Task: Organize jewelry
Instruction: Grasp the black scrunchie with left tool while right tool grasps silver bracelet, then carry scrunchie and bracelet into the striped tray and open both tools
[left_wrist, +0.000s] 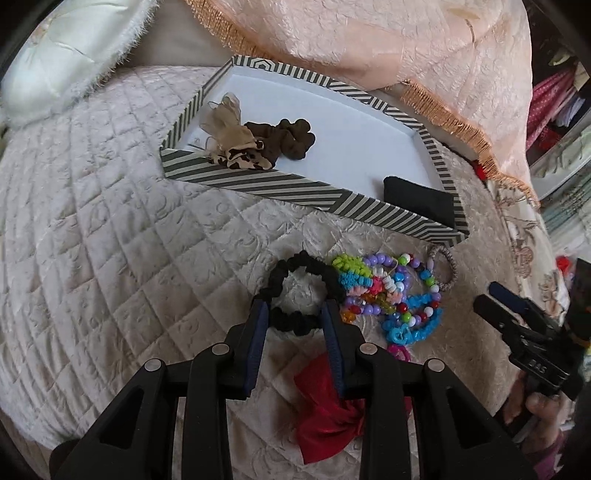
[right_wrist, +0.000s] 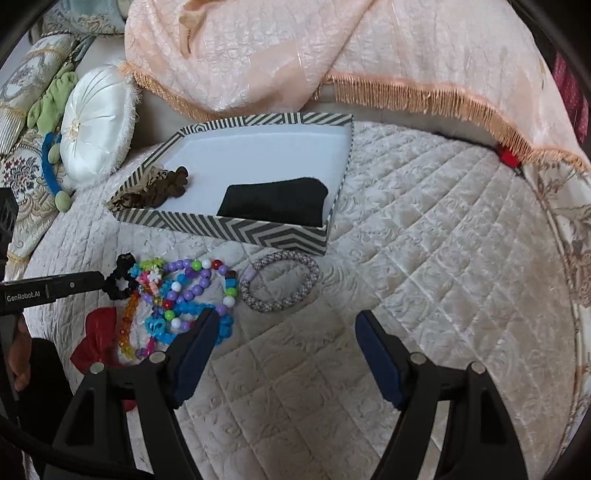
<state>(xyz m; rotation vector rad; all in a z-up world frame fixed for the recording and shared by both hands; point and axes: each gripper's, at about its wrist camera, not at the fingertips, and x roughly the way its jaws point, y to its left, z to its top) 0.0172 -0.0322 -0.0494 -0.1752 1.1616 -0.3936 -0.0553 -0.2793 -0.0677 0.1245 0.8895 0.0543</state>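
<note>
Here open quilt (right_wrist: 424, 258) borders the striped box (right_wrist: 288, 236).

A quilted cream bedspread (right_wrist: 424, 258) covers the bed. At the far side a peach throw (right_wrist: 295, 55) with gold fringe drapes down. Far left sits a round white satin cushion (right_wrist: 96, 122), with a green plush toy (right_wrist: 48, 103) and patterned pillows (right_wrist: 22, 177) beyond it.
</note>
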